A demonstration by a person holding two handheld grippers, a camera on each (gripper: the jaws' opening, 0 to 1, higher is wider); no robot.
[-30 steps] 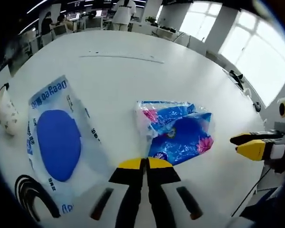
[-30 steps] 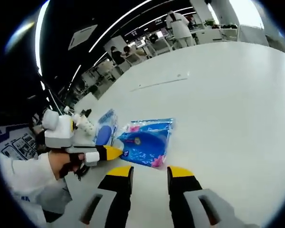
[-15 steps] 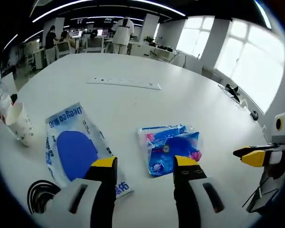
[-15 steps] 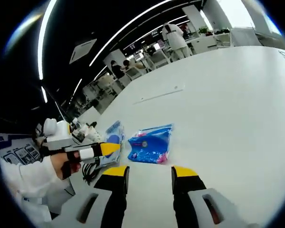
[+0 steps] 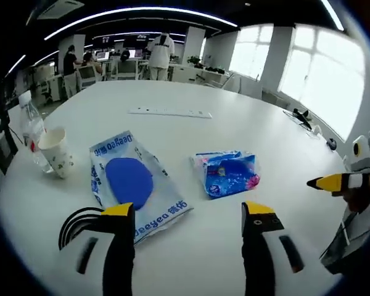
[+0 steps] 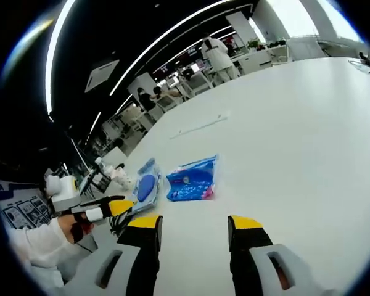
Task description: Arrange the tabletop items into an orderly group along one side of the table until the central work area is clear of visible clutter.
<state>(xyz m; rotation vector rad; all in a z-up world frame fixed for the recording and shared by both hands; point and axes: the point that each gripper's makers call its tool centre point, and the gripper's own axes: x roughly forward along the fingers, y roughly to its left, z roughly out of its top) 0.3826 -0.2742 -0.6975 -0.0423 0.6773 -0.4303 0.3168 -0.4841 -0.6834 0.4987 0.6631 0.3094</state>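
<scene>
Both claws are released right now, holding nothing. My left claw hangs over the near edge of the white table, jaws wide apart, and the right claw is the same, spread and empty.

The stuff is already loosely lined up on my left side: paper cup next to a clear plastic bottle, then the Deeyeo pack with the blue oval, then the blue floral tissue pack sitting a bit apart toward the middle. A coiled black cable lies just beside the Deeyeo pack.

I reckon the tissue pack is the straggler. It's soft and crinkly, so I'd pinch it low by an edge and slide it toward the Deeyeo pack rather than lift it high.

The left gripper view gives me the cup, bottle and cable clearly. The right gripper view shows how much bare table stretches past the packs, plus the left claw from the side.
</scene>
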